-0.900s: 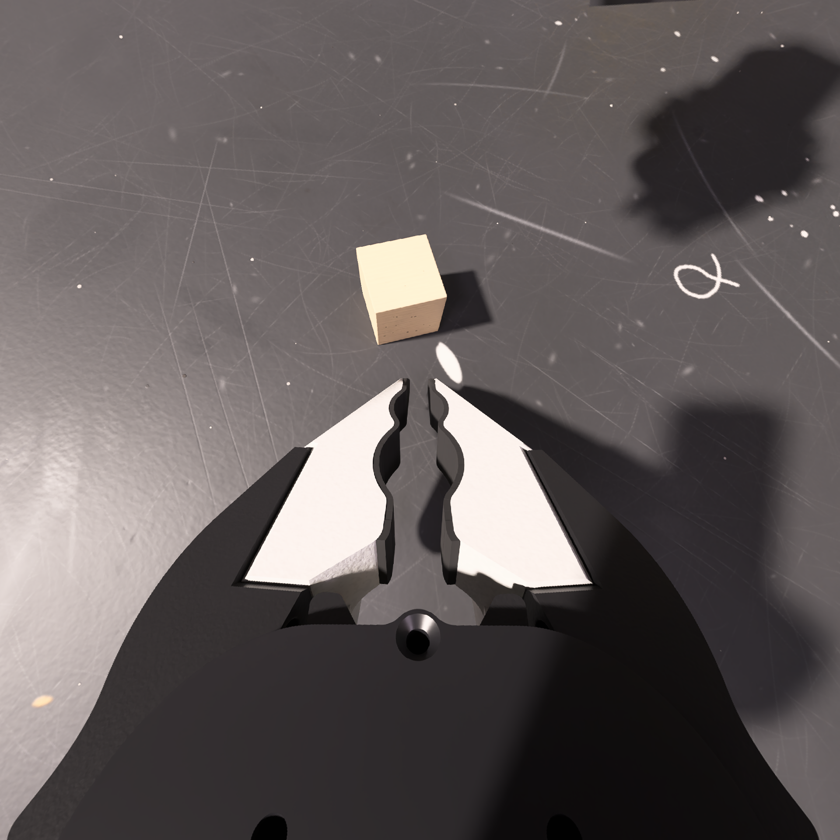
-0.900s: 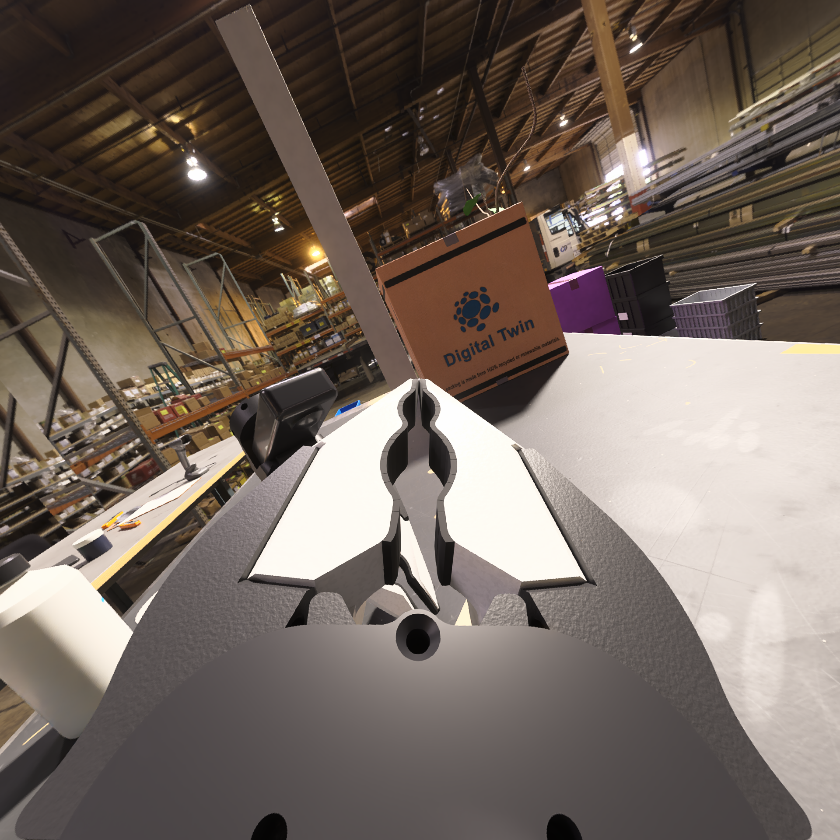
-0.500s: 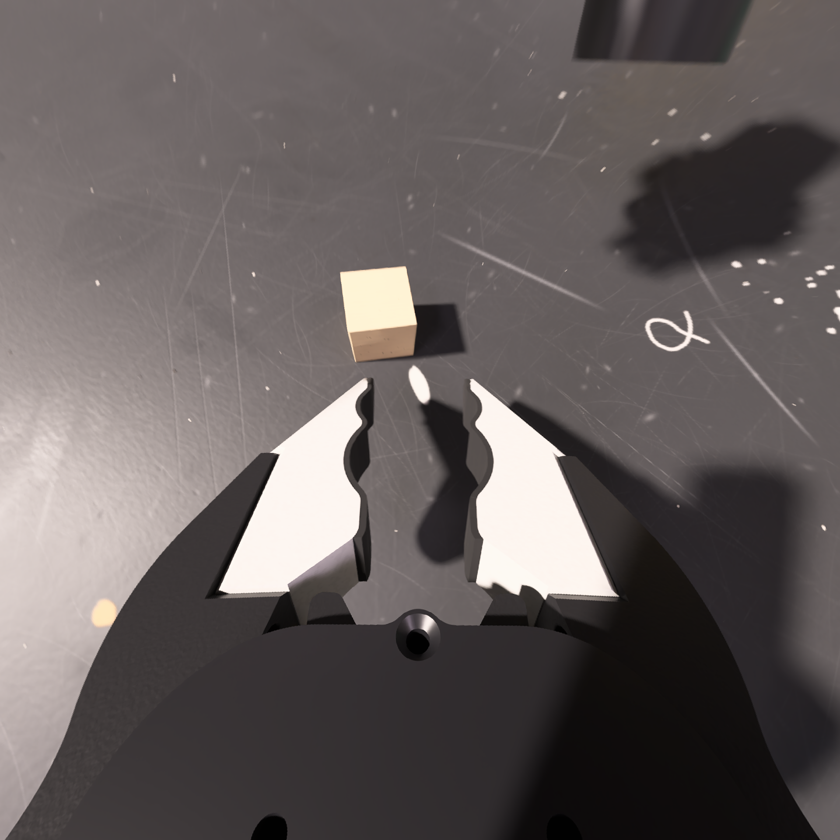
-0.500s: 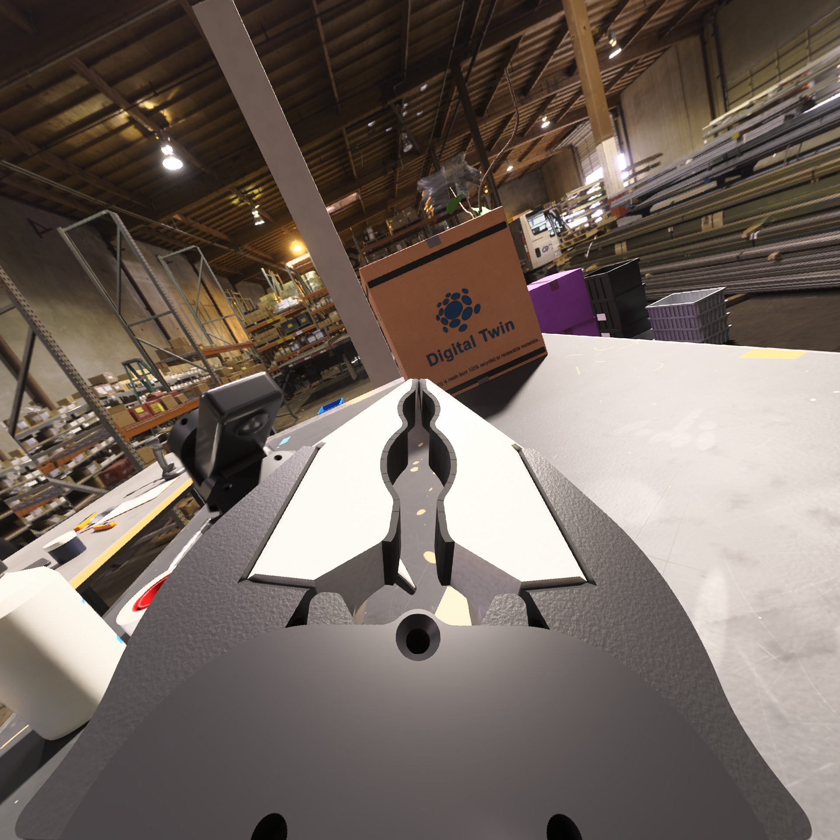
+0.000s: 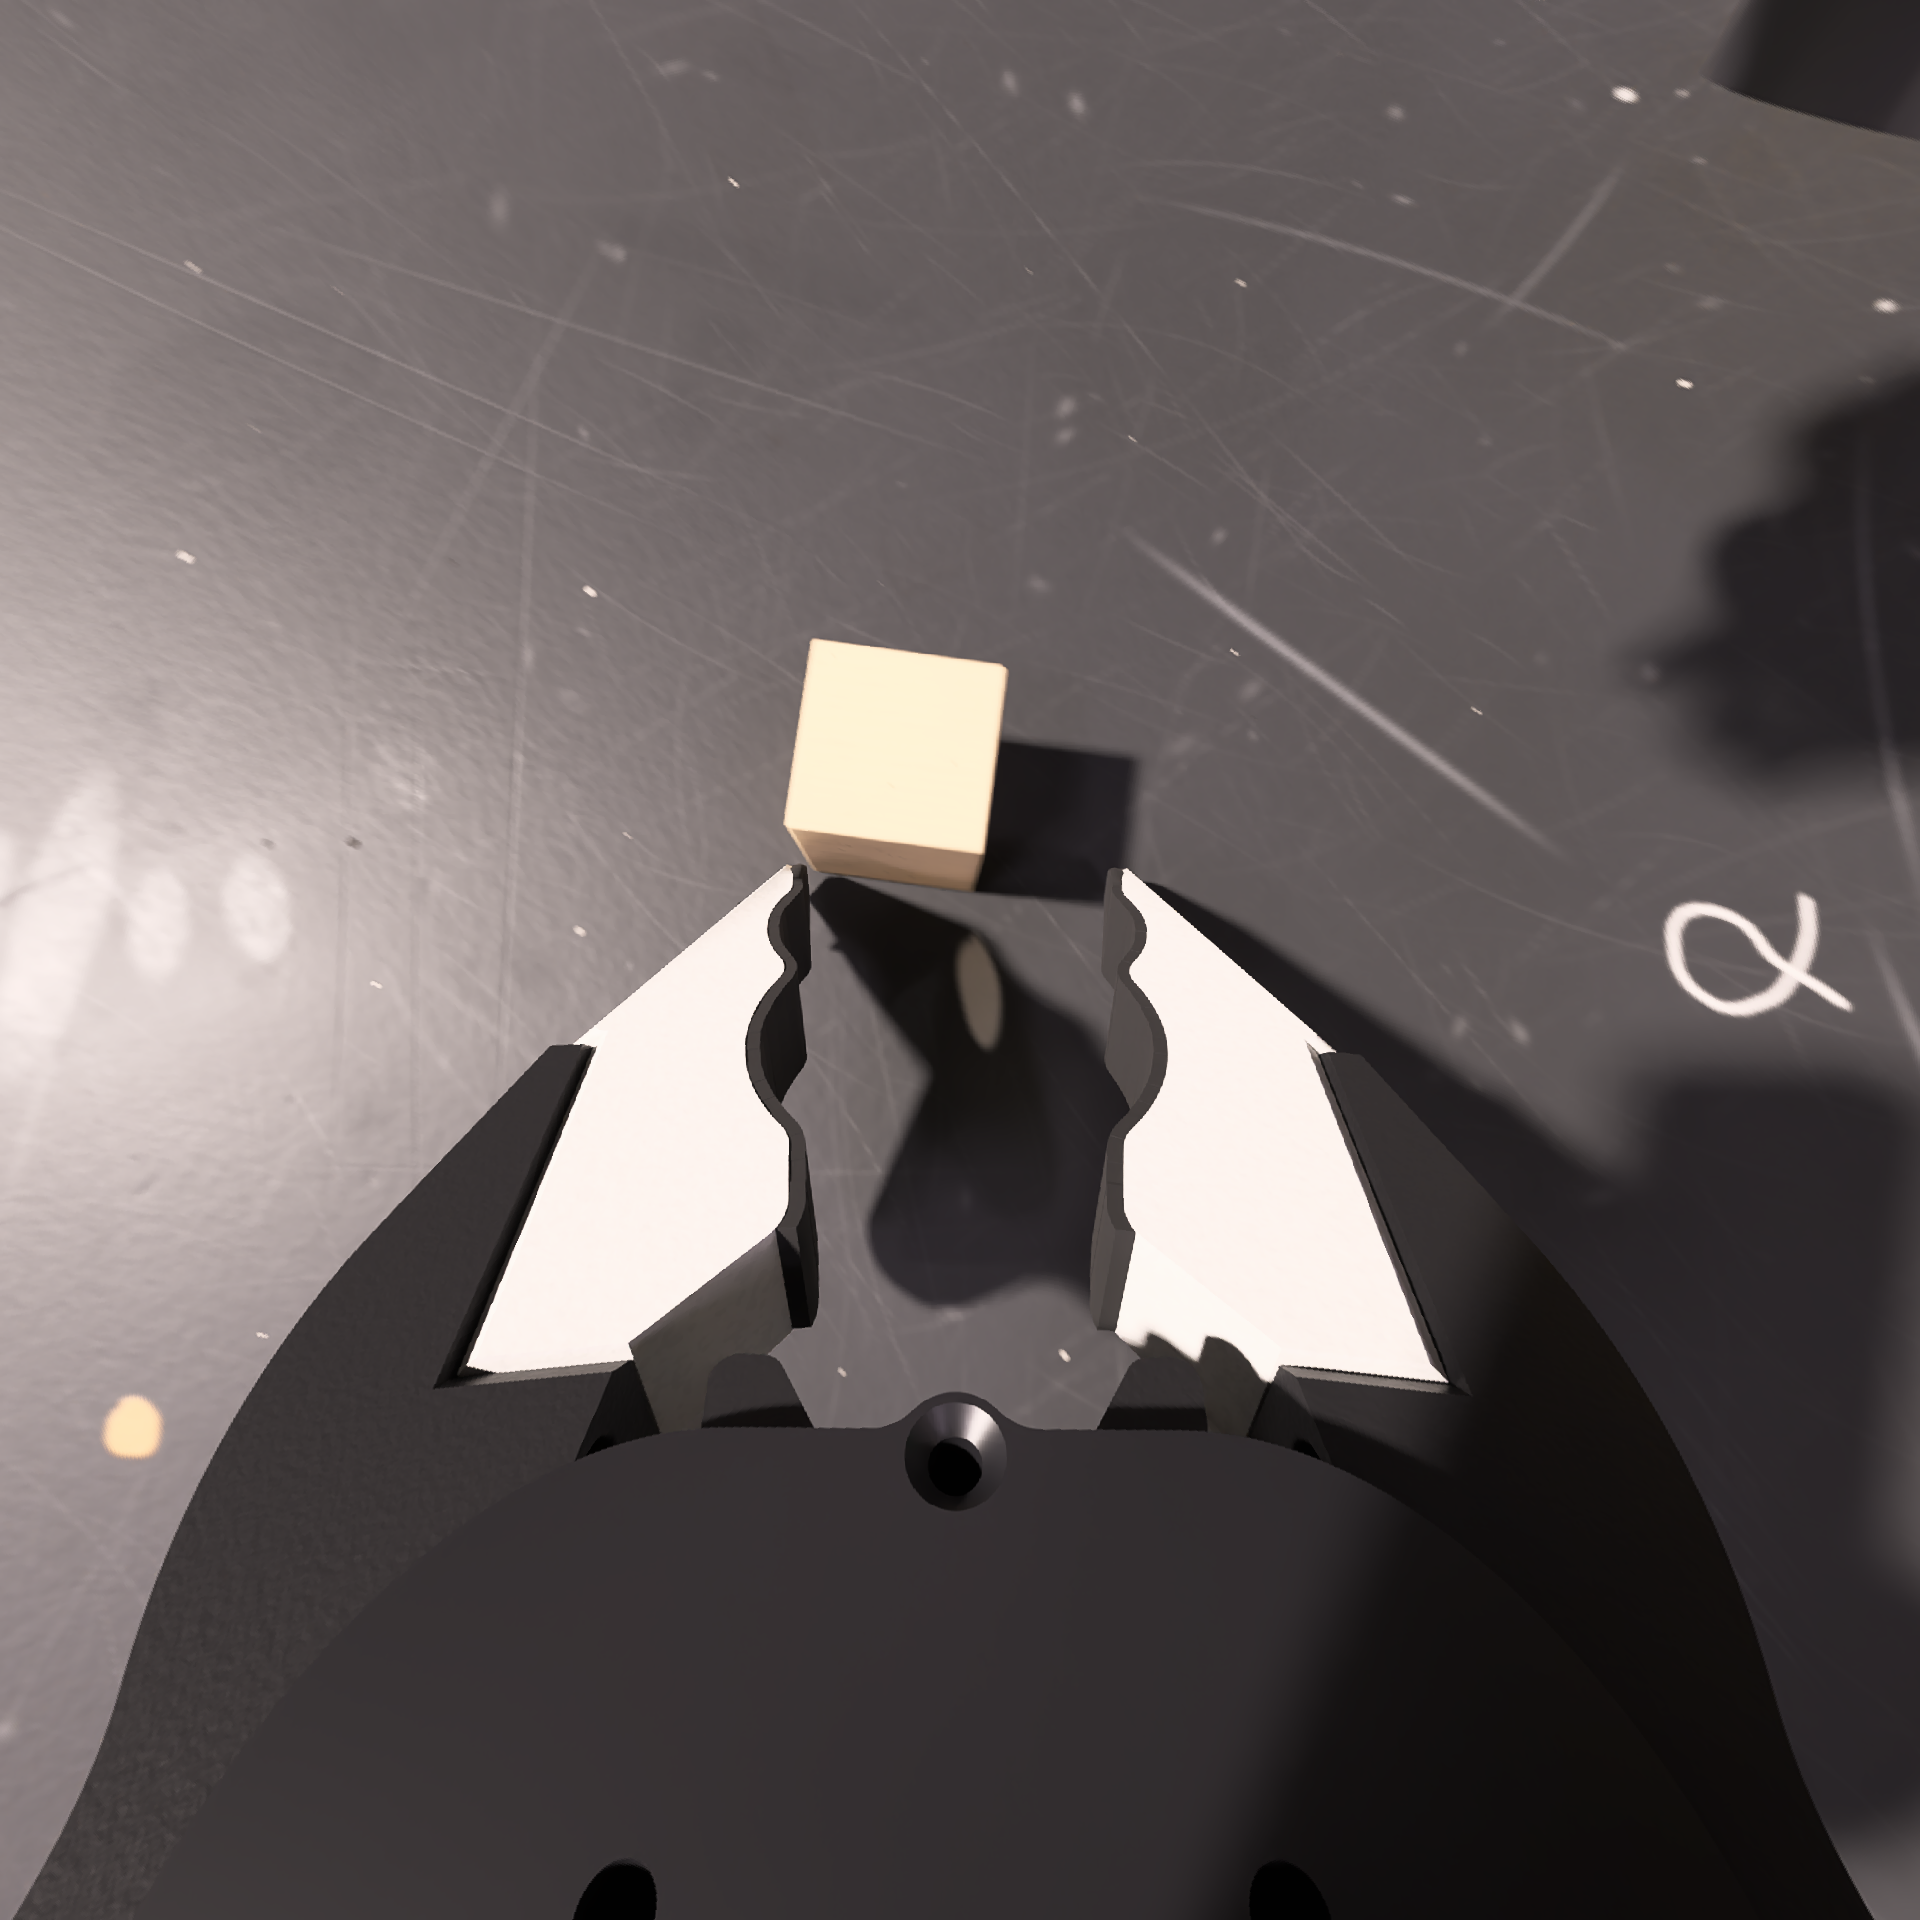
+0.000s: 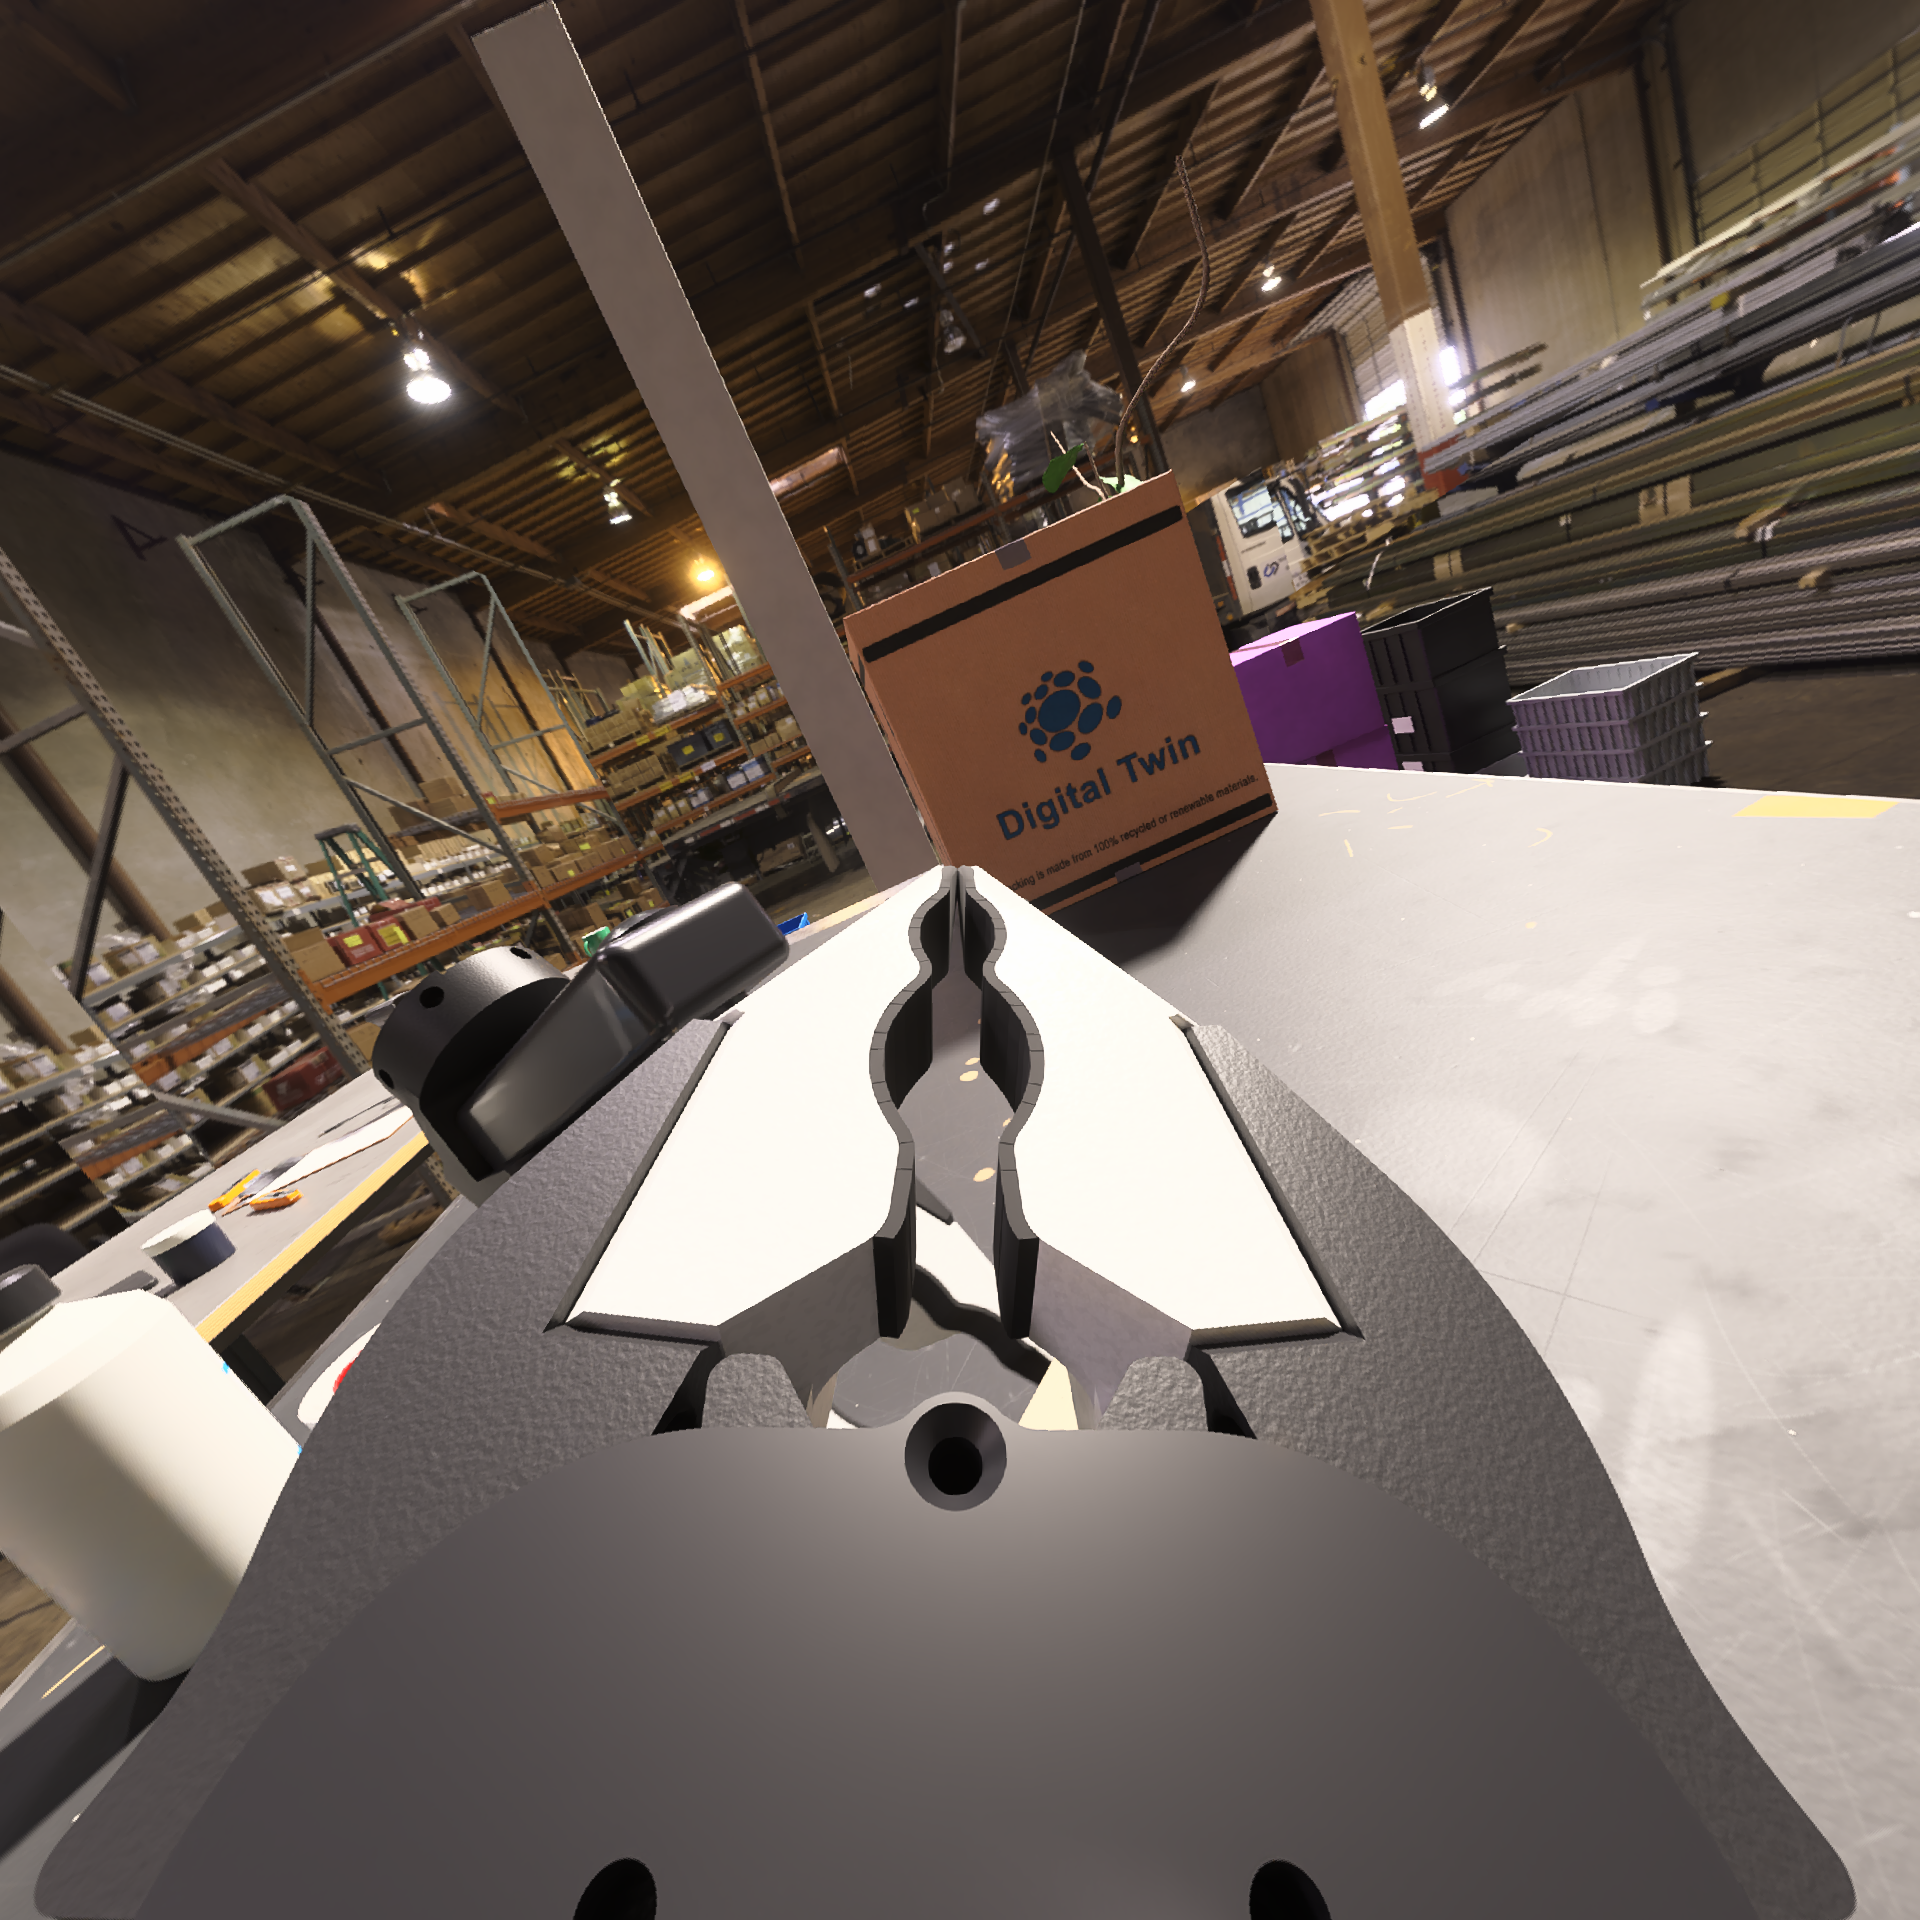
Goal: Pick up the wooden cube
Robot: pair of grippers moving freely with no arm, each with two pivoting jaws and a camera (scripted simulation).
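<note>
A small pale wooden cube (image 5: 894, 764) sits on the dark scratched tabletop (image 5: 416, 416) in the left wrist view. My left gripper (image 5: 956, 883) is open and hovers over the table, its fingertips just short of the cube's near face, and the cube lies a little left of the gap's centre. My right gripper (image 6: 956, 878) is shut and empty, held above a grey table and pointing toward a brown cardboard box (image 6: 1060, 707). The cube does not show in the right wrist view.
A white chalk-like loop mark (image 5: 1745, 961) lies right of my left gripper, with dark shadows beyond it. In the right wrist view a black device (image 6: 582, 1029) and a white container (image 6: 114, 1475) stand at the left, with purple and dark crates (image 6: 1455, 686) far behind.
My left gripper's jaws have opened from nearly shut to wide apart, and it has moved closer to the cube. My right gripper stays shut and its view has shifted slightly.
</note>
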